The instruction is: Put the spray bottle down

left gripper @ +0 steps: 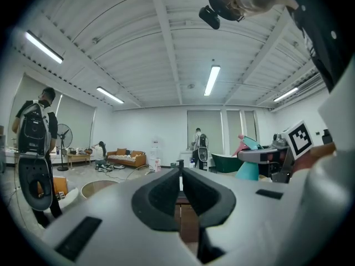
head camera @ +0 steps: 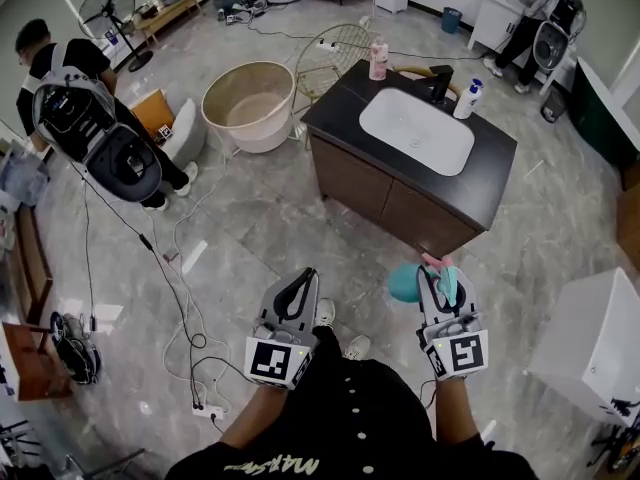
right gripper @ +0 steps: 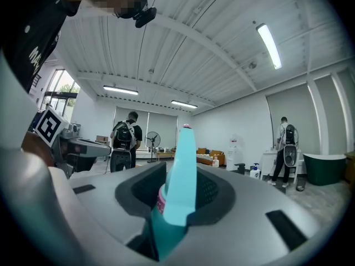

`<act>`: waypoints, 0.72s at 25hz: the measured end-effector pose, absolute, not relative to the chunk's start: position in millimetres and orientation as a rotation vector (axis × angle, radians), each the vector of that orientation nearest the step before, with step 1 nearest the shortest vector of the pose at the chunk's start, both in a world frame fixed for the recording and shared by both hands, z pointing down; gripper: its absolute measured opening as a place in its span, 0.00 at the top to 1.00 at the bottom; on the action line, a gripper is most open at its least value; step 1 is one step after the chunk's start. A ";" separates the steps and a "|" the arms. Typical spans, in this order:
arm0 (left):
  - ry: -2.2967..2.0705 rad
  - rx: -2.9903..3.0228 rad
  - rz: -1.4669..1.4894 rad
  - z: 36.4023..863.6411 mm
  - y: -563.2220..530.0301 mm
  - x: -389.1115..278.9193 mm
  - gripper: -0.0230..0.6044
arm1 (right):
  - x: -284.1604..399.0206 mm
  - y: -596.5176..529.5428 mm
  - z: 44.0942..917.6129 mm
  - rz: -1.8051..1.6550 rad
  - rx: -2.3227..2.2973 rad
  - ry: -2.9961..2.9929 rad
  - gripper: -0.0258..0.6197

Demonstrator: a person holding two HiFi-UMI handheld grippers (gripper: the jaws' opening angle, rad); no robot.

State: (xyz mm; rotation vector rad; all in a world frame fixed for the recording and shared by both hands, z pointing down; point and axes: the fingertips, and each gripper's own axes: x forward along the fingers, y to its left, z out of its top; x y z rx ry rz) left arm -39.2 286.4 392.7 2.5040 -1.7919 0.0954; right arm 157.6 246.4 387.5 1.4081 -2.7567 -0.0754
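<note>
My right gripper point(head camera: 438, 280) point(right gripper: 178, 195) is shut on a teal spray bottle point(head camera: 406, 284) point(right gripper: 178, 176) with a pink nozzle. It holds the bottle by the neck, and the teal trigger head stands up between the jaws. The bottle's round body hangs on the gripper's left in the head view. My left gripper point(head camera: 297, 290) point(left gripper: 181, 175) is shut with nothing between its jaws. Both grippers are held level over the grey floor, a short way in front of the dark sink cabinet point(head camera: 400, 193). In the left gripper view the bottle point(left gripper: 248, 169) shows at the right.
The cabinet's black top point(head camera: 495, 183) holds a white basin point(head camera: 415, 130), a black faucet point(head camera: 440, 82), a pink bottle point(head camera: 378, 59) and a white bottle point(head camera: 466, 99). A beige tub point(head camera: 248, 104), a person with a backpack point(head camera: 78, 103), floor cables point(head camera: 185, 313) and a white box point(head camera: 598, 343) surround me.
</note>
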 end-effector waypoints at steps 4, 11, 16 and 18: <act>-1.775 2.505 0.099 399.9 259.2 -38.3 0.93 | 155.7 222.7 394.7 -0.056 1.413 -2.751 0.79; -1.725 2.561 0.074 400.3 182.2 -40.8 0.93 | 148.6 155.5 396.4 -0.082 1.439 -2.725 0.79; -1.714 2.576 0.058 399.5 115.7 -53.5 0.93 | 135.4 92.1 392.5 -0.122 1.453 -2.718 0.79; -1.717 2.579 0.052 395.5 90.2 -60.5 0.93 | 129.3 67.1 388.4 -0.135 1.457 -2.716 0.79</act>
